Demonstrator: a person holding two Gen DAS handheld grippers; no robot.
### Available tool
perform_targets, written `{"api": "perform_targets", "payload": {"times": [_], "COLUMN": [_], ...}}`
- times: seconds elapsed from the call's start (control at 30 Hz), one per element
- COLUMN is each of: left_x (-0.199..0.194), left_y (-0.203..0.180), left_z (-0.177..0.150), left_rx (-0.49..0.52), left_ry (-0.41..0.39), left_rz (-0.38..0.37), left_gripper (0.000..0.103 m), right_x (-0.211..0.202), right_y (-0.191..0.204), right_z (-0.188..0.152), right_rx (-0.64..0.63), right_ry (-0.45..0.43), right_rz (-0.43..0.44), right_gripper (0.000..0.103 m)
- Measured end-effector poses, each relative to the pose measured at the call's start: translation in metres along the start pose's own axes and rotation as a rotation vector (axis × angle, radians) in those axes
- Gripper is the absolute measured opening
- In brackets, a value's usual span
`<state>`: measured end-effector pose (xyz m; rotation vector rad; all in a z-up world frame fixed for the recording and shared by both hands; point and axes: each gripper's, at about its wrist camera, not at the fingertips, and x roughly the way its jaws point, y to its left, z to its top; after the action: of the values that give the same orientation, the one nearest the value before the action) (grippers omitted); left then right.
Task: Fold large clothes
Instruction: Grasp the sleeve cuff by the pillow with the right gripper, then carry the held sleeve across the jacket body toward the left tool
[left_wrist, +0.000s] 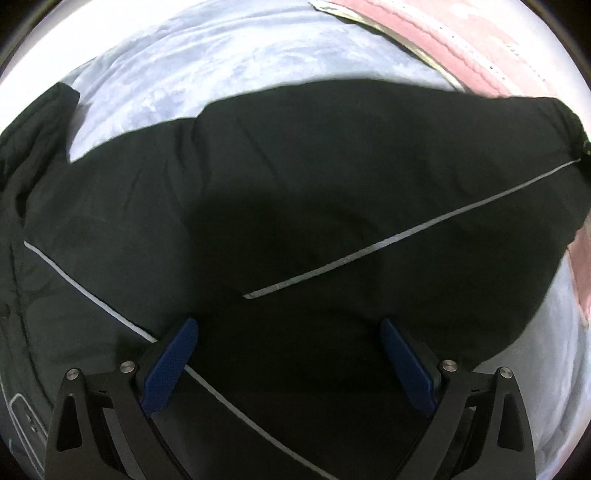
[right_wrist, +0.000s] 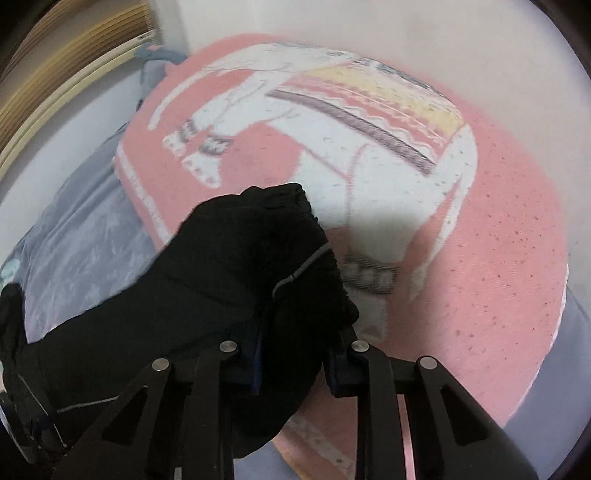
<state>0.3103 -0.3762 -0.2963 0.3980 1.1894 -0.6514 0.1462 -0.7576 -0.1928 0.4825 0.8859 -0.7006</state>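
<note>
a big black jacket (left_wrist: 314, 184) lies spread on a bed covered with a pale blue sheet (left_wrist: 192, 59). thin silver stripes (left_wrist: 406, 236) run across the jacket. at the far end of the bed sits a pink blanket (right_wrist: 498, 240) with a white horse picture on it.

the right gripper (right_wrist: 293, 373) has its jaws pulled in close, and a thick bunch of black cloth is squeezed between them. it looks like the end of a sleeve (right_wrist: 280, 236), because a knitted cuff sticks up past the jaws and rests over the edge of the pink blanket. so the right side is holding the sleeve.

the left gripper (left_wrist: 288, 354) has its jaws spread wide. its blue pads (left_wrist: 168, 365) hover right over the dark middle part of the jacket, and nothing is caught between them. from this view i cannot tell if the tips touch the cloth.

the step in hand seems to be the first fold: bringing a sleeve in over the body of the jacket. the jacket is mostly flat and not folded up small yet, so the job looks like it is near the start.

next, the right side probably needs to lift the sleeve a little and carry it across onto the chest, then let go so it lies flat. the left side could press down or grab the jacket so it does not slide along. the jacket is puffy and thick, so it may spring back up if it is not patted down.
</note>
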Motion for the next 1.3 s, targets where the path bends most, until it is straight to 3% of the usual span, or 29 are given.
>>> {"api": "perform_targets", "payload": {"times": [0.17,0.43,0.6,0.8,0.93,1.07,1.2,1.3], "left_x": [-0.053,-0.146,-0.182,-0.206,-0.213,-0.208,-0.201,-0.194], "left_y": [0.023,0.090,0.136,0.194,0.225,0.251,0.270,0.281], "left_z": [-0.016,-0.070,-0.108,-0.161,-0.194,-0.214,-0.228,-0.231], "left_rx": [-0.020,-0.109,-0.175,-0.302,-0.388,-0.458,-0.502,-0.519], "left_ry": [-0.091,-0.182,-0.203,-0.213,-0.226,-0.213,-0.209,-0.207], "left_rz": [-0.075,-0.136,-0.060,0.006,0.033,0.050,0.063,0.062], "left_gripper": [0.099,0.099,0.099,0.099,0.099,0.099,0.099,0.099], "right_x": [-0.038,-0.096,-0.125,-0.146,-0.144,-0.111,-0.061,-0.043], "right_y": [0.047,0.186,0.273,0.395,0.457,0.503,0.522,0.522], "right_z": [-0.007,-0.036,-0.071,-0.148,-0.210,-0.275,-0.322,-0.331], "right_rx": [-0.067,-0.293,-0.406,-0.570,-0.678,-0.768,-0.806,-0.785], "right_ry": [-0.022,-0.032,0.003,0.090,0.170,0.291,0.389,0.410], "right_rz": [0.161,0.353,0.489,0.627,0.671,0.647,0.578,0.589], "right_gripper": [0.023,0.023,0.023,0.023,0.023,0.023,0.024,0.034]}}
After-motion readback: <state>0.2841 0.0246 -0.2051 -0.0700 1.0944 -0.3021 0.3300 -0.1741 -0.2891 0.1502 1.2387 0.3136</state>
